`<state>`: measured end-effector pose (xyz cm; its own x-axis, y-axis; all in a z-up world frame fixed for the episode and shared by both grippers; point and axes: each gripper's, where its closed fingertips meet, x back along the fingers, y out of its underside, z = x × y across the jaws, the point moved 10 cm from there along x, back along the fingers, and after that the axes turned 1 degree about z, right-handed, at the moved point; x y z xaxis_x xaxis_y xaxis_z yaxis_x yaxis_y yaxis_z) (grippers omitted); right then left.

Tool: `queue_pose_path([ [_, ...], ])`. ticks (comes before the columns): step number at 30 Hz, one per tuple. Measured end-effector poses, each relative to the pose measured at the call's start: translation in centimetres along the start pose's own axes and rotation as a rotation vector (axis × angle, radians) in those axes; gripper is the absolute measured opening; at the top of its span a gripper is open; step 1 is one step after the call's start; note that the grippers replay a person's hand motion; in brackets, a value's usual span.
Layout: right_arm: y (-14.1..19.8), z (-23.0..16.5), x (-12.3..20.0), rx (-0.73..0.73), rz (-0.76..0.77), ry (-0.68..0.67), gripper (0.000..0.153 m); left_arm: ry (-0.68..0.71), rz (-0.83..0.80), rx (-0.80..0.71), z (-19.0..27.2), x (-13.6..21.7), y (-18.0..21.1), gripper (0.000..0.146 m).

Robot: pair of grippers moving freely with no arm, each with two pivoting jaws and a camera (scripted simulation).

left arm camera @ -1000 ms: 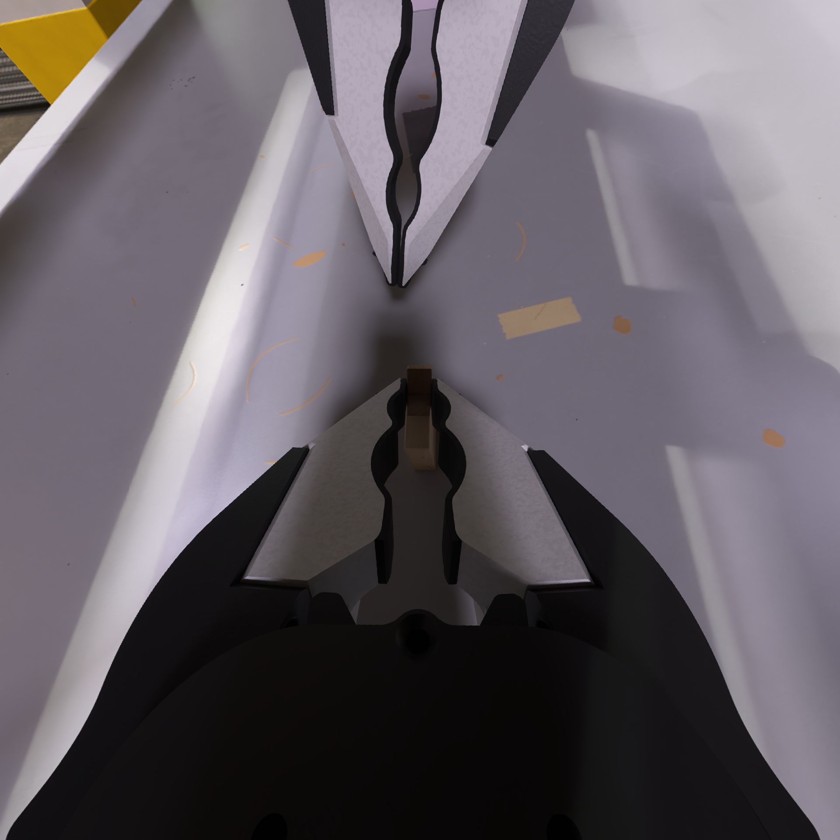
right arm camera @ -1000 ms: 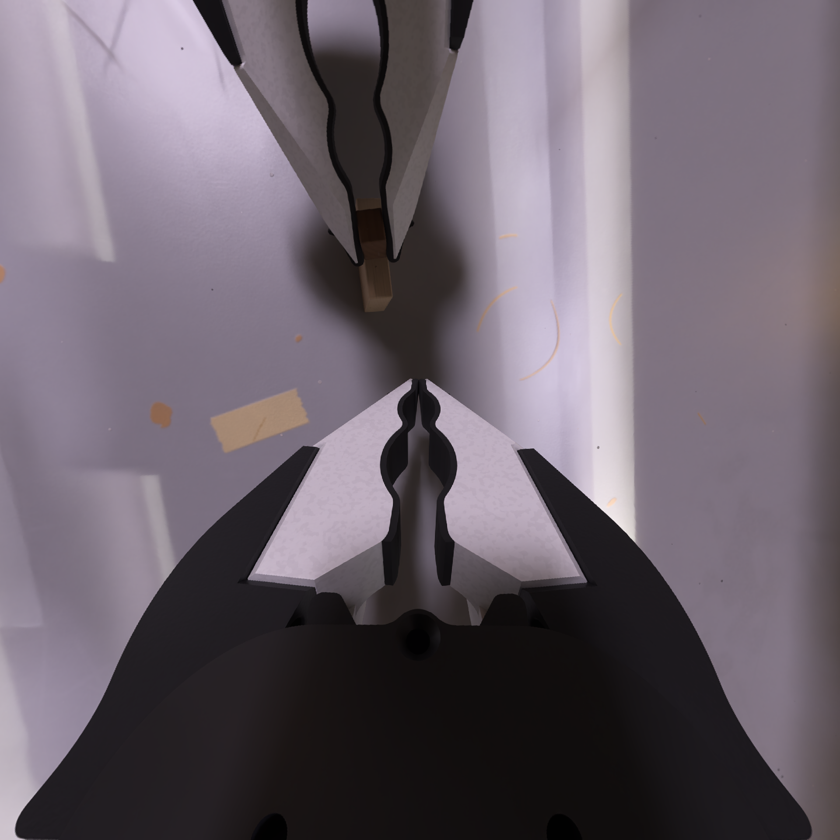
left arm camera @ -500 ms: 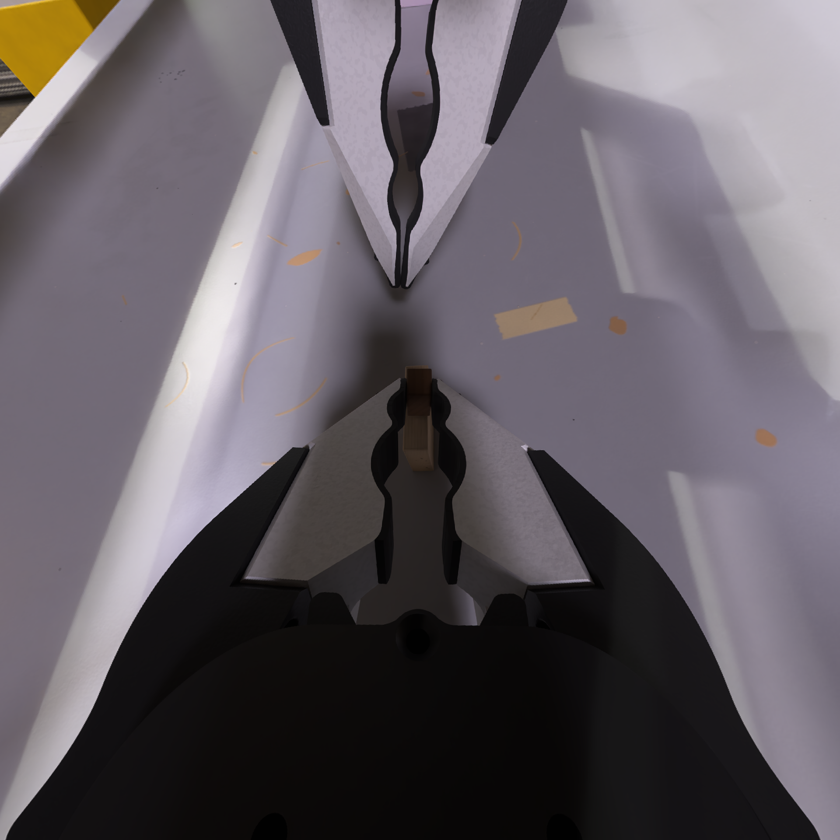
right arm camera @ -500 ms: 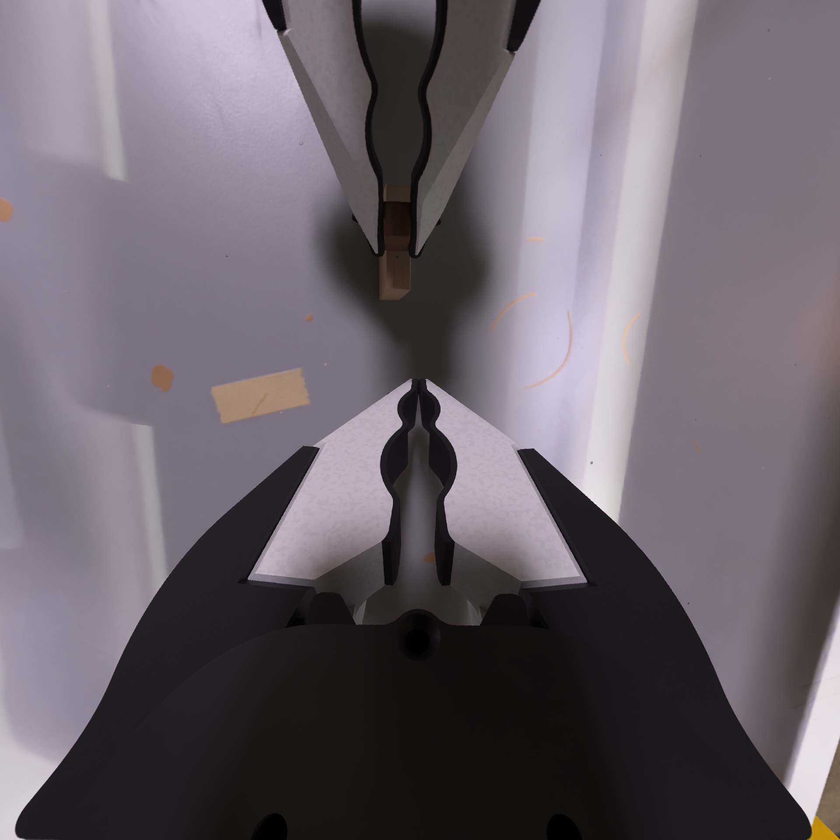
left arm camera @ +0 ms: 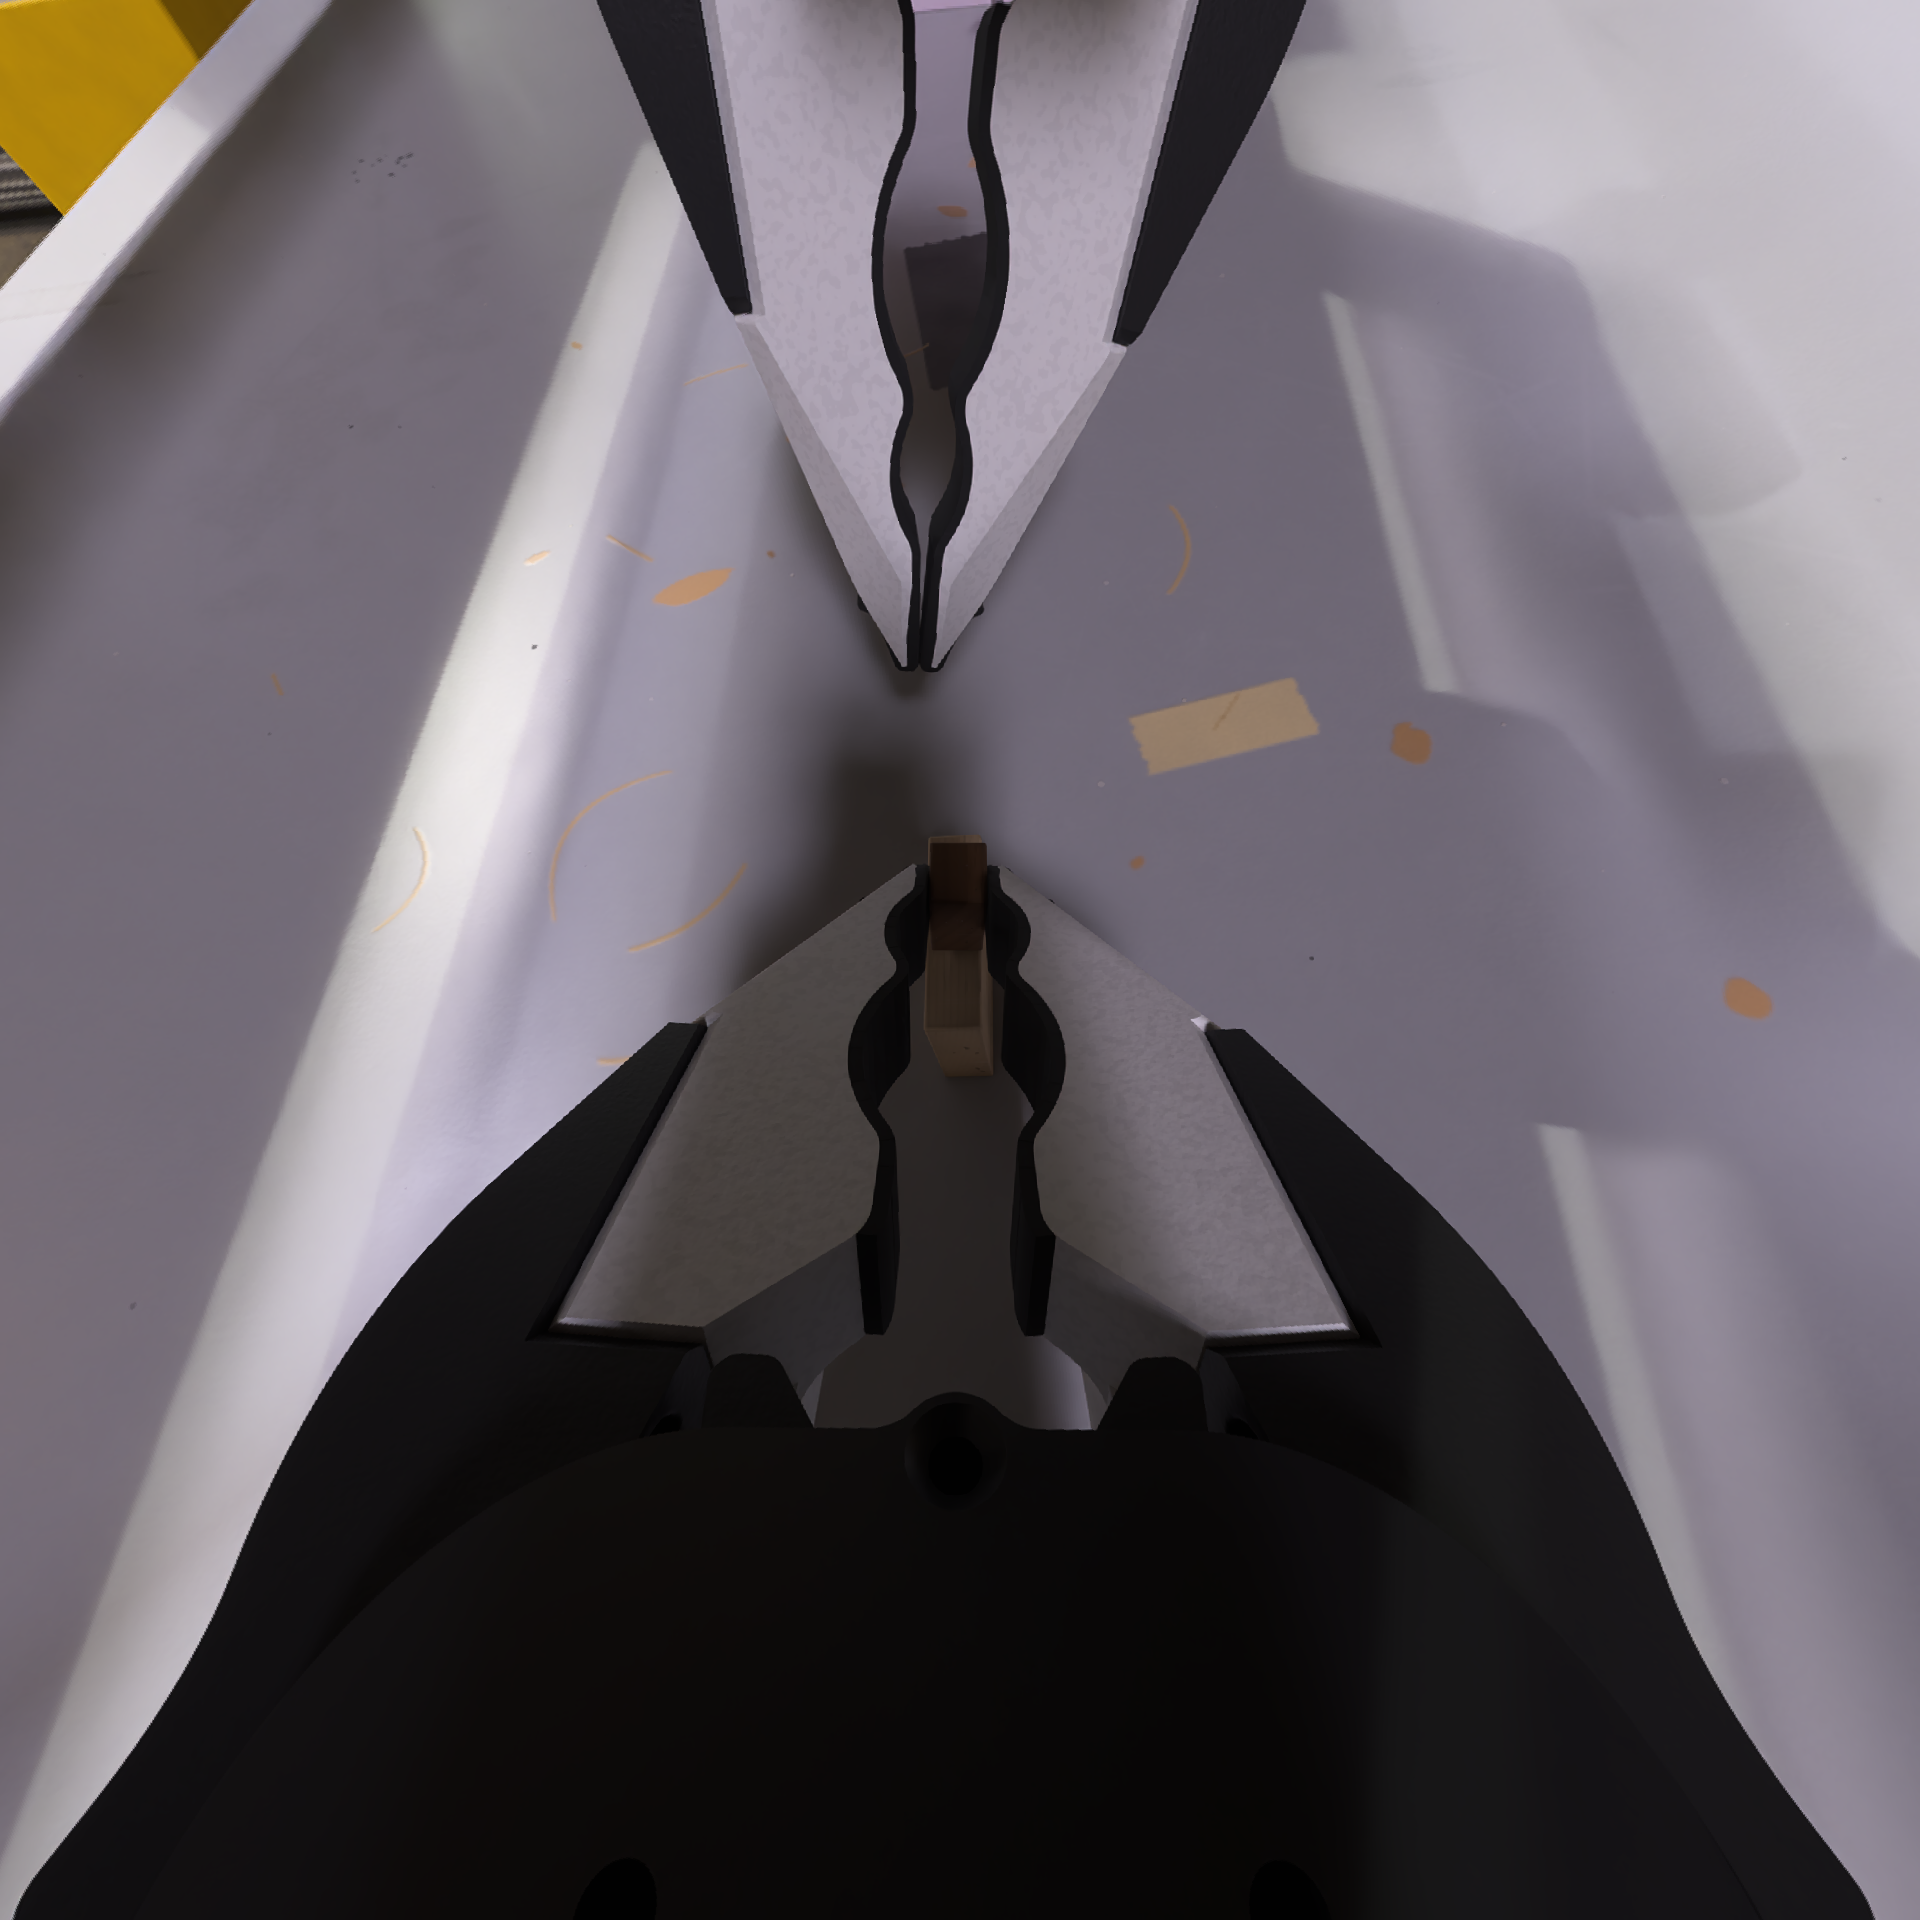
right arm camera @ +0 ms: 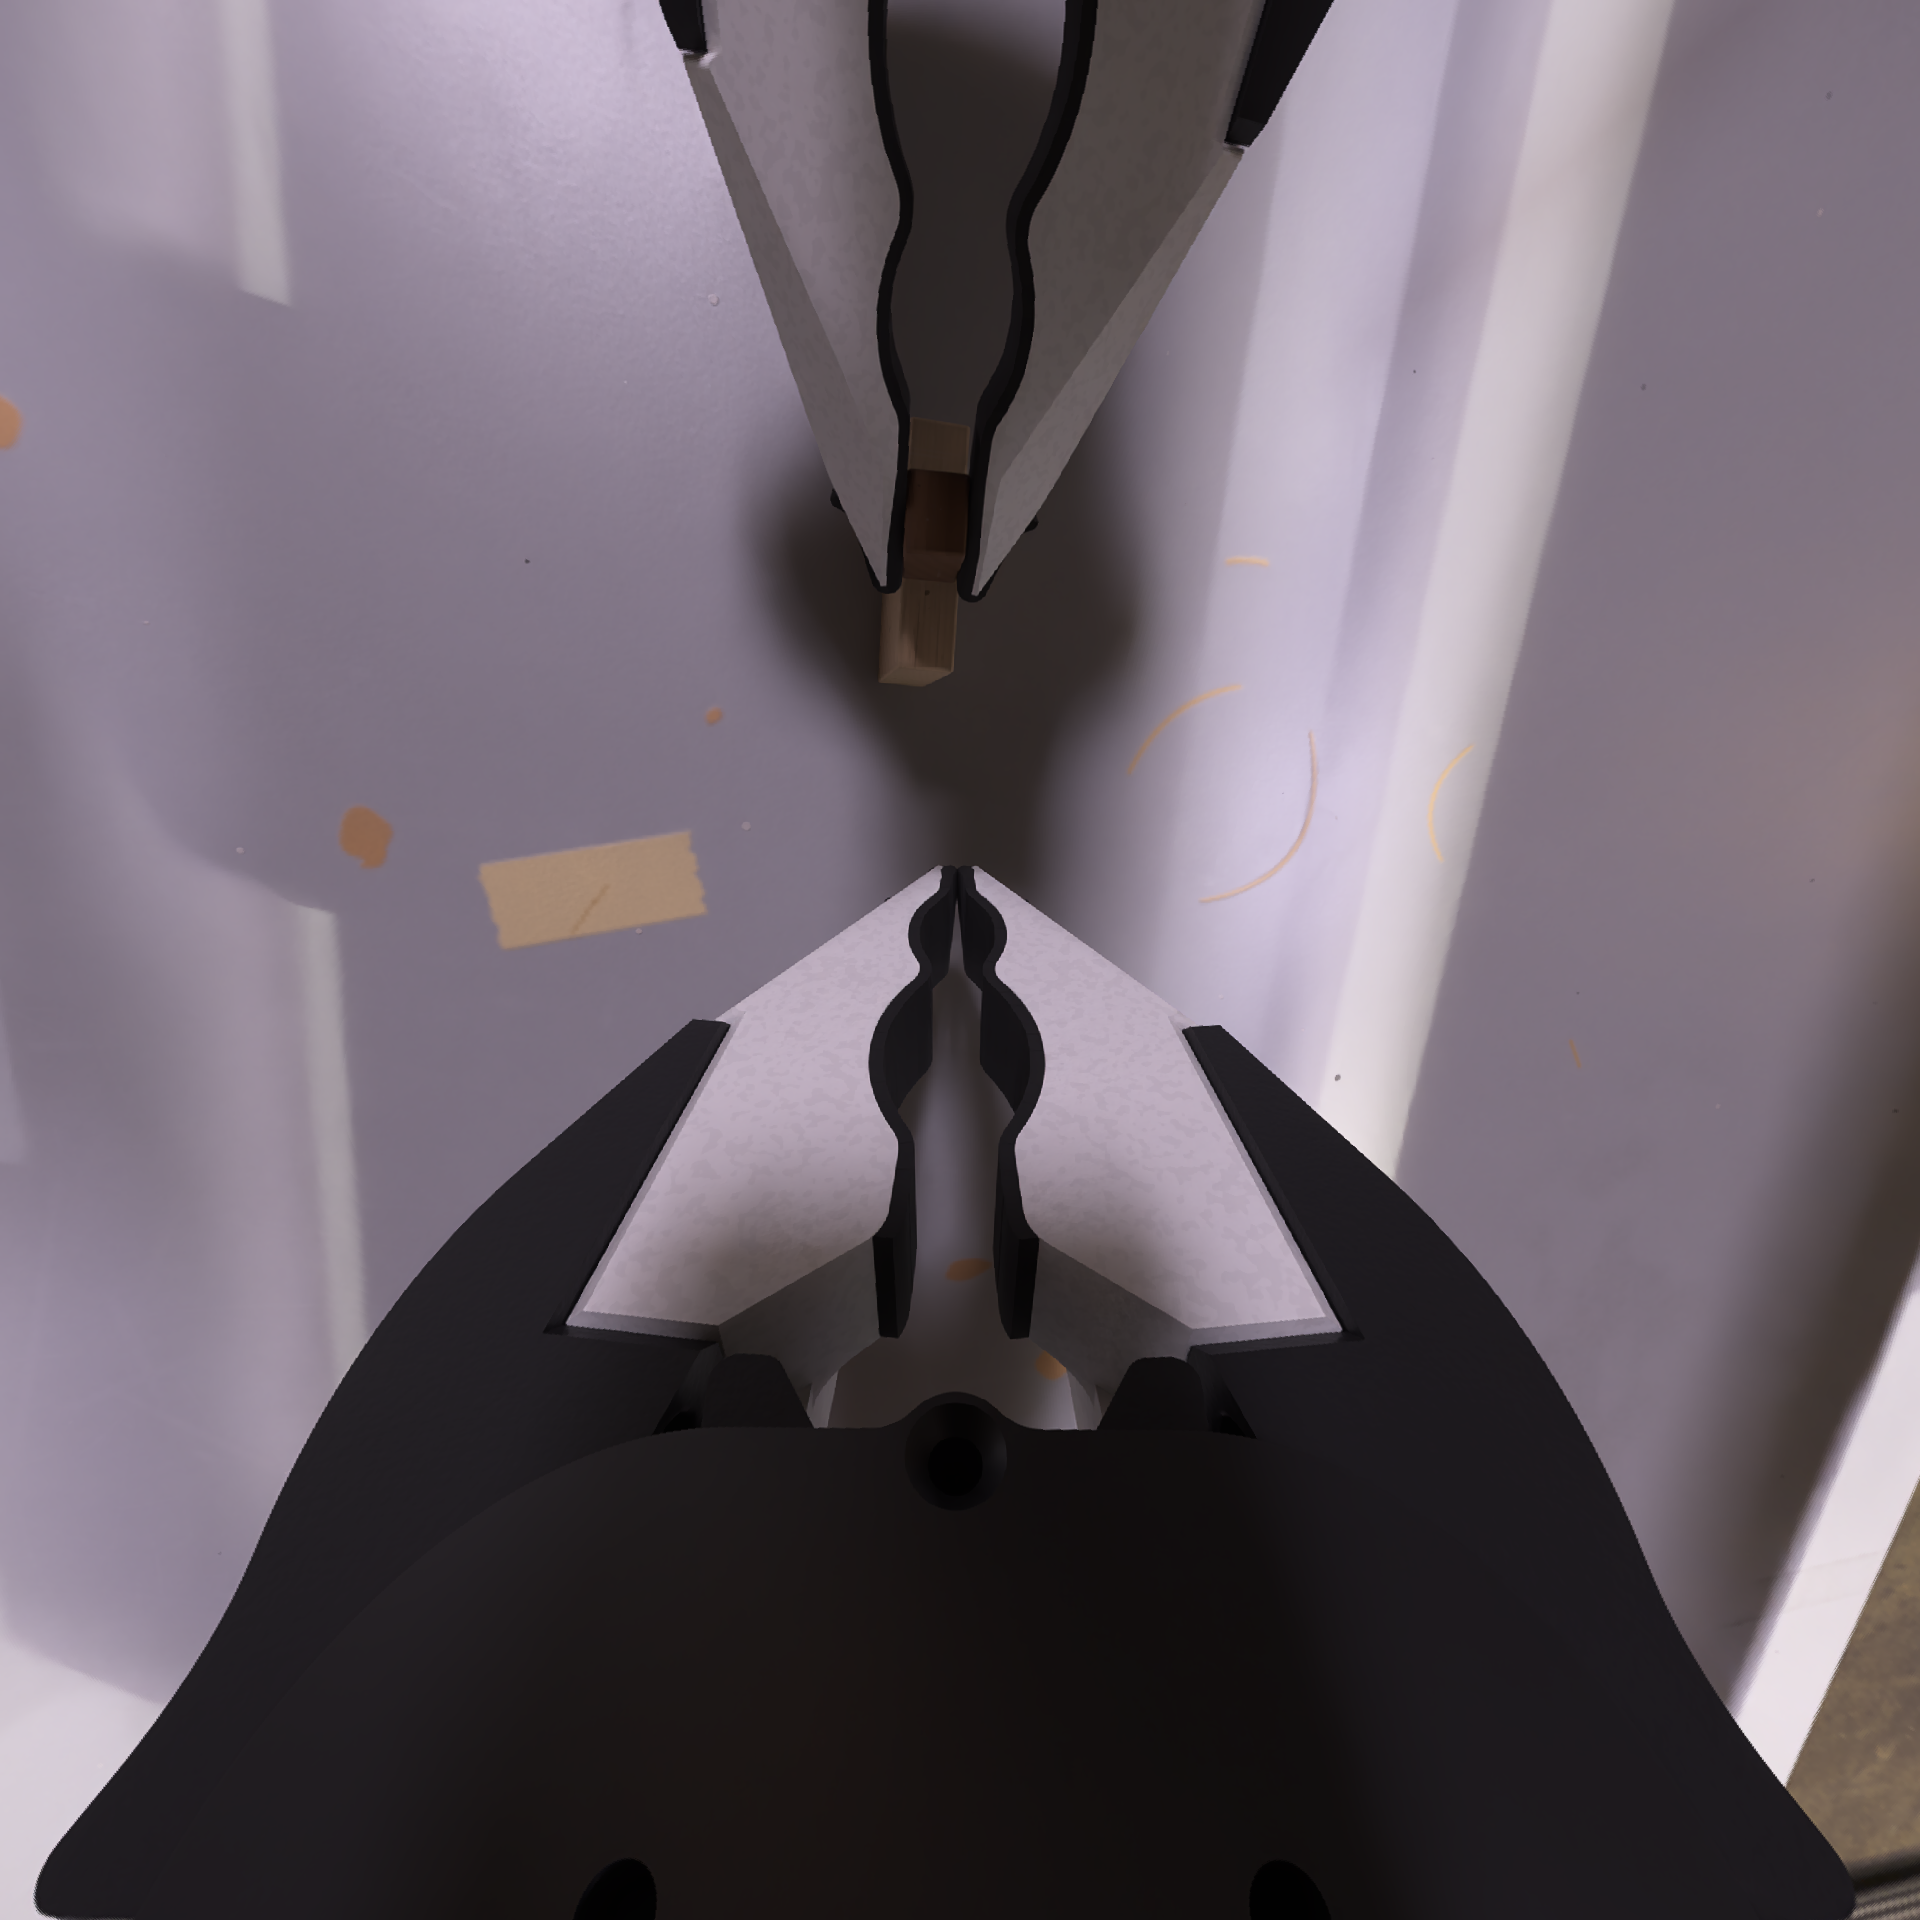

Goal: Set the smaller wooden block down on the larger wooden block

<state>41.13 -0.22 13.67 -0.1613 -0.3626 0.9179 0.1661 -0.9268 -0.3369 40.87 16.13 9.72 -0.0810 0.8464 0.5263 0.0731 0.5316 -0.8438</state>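
Change: right wrist view now shows more of the white raised edge (right arm camera: 1455, 727) than a second ago, so the right gripper (right arm camera: 954, 873) has shifted sideways
Left gripper (left arm camera: 954, 873): jaws clamped on the smaller wooden block (left arm camera: 956, 987), grip unchanged, held over the grey table (left arm camera: 312, 935)
Right gripper: jaws closed, empty
Larger wooden block: not visible
Meaning: probably still carrying; placement not begun
Tape strip (left arm camera: 1224, 724): lies on the table, well apart

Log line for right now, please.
left tool: shut on small wood block | right tool: shut, empty | larger block: not in view
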Motion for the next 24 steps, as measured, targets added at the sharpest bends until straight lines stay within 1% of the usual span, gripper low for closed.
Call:
queue_pose_path([
  [24,-0.64,0.37,-0.24,-0.001,0.015,-0.028,0.0,0.003,-0.002,0.0,-0.17,-0.03,0.0,0.01],
])
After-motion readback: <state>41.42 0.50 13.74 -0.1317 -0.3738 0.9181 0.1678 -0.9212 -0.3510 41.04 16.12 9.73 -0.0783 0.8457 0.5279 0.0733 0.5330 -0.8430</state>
